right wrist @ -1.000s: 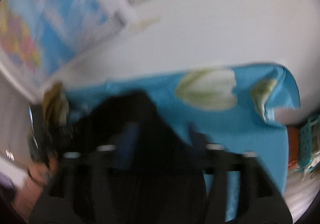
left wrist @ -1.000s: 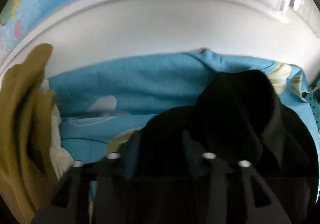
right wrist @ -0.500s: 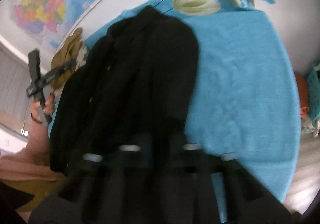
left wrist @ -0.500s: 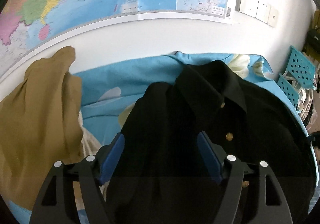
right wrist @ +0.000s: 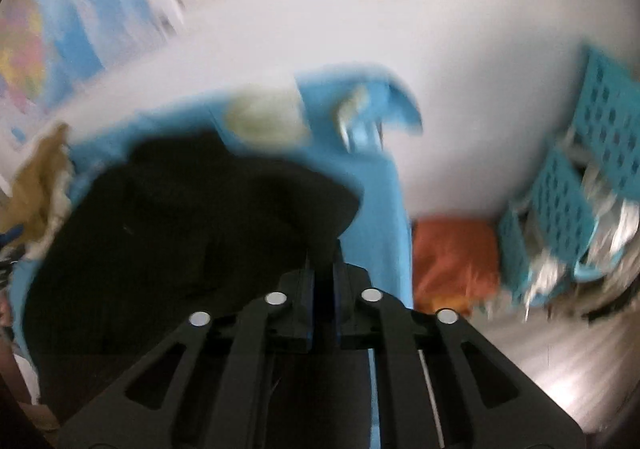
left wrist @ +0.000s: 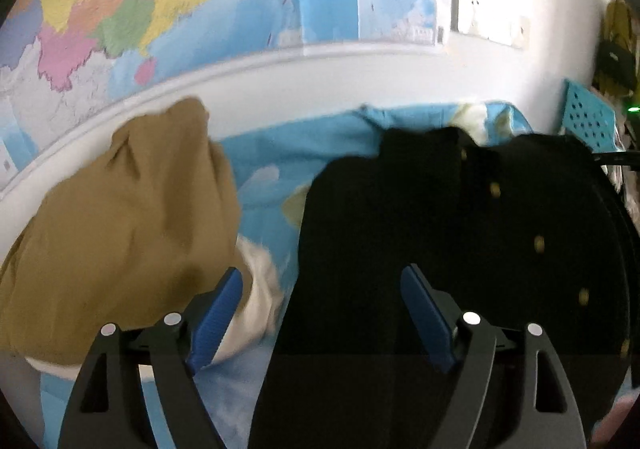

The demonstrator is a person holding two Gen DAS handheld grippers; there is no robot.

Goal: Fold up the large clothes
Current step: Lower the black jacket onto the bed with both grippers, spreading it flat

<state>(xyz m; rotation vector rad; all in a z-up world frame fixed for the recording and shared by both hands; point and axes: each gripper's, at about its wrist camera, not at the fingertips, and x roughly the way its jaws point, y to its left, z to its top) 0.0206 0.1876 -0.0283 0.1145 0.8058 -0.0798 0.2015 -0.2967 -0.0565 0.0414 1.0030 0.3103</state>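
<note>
Two grippers: left gripper (left wrist: 322, 313) jaws wide; right gripper (right wrist: 323, 285) seemingly pinching black shirt (right wrist: 192, 233).

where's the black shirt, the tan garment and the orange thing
black shirt (left wrist: 460, 233), left wrist view, on its buttoned front
tan garment (left wrist: 128, 233), left wrist view, middle of the heap
orange thing (right wrist: 452, 257), right wrist view, its centre
</note>
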